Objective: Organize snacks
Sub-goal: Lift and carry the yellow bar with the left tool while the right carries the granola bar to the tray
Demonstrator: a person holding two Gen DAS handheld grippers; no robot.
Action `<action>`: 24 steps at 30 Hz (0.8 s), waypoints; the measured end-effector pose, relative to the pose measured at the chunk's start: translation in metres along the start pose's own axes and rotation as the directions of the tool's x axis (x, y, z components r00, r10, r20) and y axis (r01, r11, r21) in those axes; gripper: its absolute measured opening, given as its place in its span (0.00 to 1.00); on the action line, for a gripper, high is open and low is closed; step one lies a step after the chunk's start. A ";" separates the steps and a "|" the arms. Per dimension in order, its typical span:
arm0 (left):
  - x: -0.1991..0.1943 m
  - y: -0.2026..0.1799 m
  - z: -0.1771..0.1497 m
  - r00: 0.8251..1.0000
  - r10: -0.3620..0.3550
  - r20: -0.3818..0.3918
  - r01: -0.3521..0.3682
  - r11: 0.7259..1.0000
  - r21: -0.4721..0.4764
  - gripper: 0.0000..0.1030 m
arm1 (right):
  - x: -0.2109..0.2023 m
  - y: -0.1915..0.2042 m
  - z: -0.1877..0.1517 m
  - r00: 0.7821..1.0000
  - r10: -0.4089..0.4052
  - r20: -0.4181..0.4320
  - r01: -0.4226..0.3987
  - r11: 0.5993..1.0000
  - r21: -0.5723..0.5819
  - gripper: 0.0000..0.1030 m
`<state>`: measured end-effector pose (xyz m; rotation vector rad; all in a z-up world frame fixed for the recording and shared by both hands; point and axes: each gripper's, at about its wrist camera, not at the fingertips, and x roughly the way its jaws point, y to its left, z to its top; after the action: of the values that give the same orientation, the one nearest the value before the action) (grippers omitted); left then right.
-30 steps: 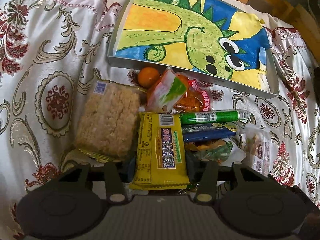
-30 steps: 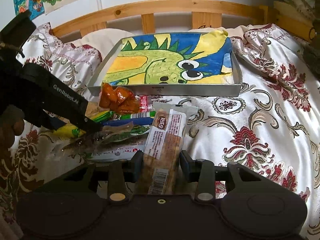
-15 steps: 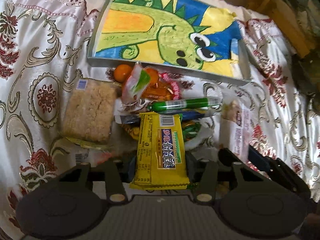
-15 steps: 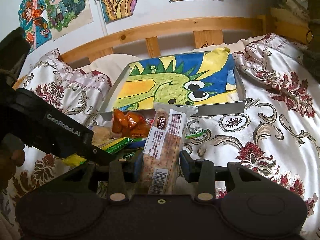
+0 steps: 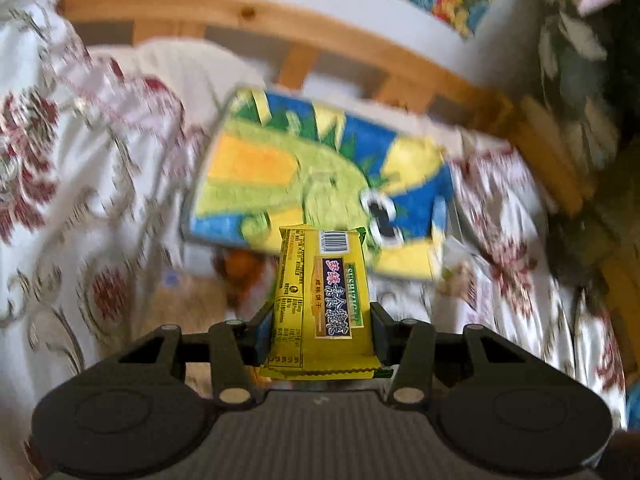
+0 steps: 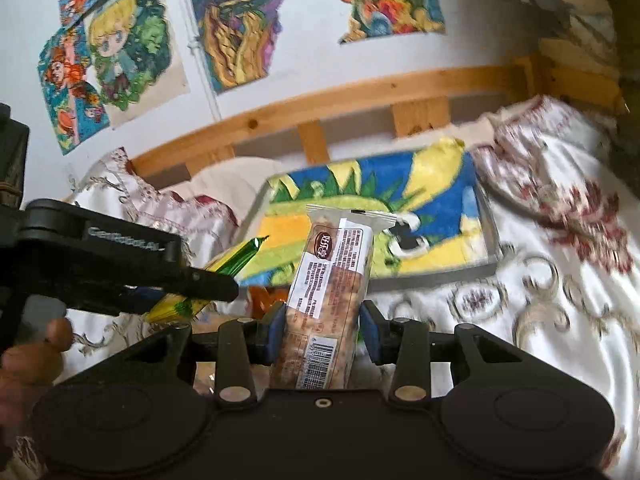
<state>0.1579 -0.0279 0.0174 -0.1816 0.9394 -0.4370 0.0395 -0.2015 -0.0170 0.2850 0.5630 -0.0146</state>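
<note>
Right, my left gripper is pinching the yellow snack bar, lifted over the bedspread in front of the dinosaur-painted tray. My right gripper is clamping a clear-wrapped nut bar. Only the right view is showing the left gripper from the side, plus the drawings on the wall. Only the left view is catching an orange.
</note>
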 end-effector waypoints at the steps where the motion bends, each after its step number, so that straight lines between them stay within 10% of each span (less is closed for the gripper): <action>1: -0.001 0.001 0.006 1.000 0.007 0.025 -0.007 1.000 -0.008 0.51 | 0.001 0.003 0.008 1.000 0.005 0.004 -0.005 1.000 -0.015 0.41; 12: 0.047 0.039 0.074 0.971 0.024 0.237 -0.012 0.999 -0.051 0.51 | 0.072 0.016 0.086 0.980 0.038 0.197 -0.011 0.990 -0.138 0.41; 24: 0.151 0.060 0.074 0.983 0.051 0.177 -0.060 0.997 0.046 0.51 | 0.188 -0.018 0.074 0.988 -0.055 0.145 0.069 0.993 -0.094 0.41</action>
<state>0.3118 -0.0425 -0.0713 -0.1441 0.7569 -0.3863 0.2358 -0.2265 -0.0614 0.1678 0.4296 -0.0669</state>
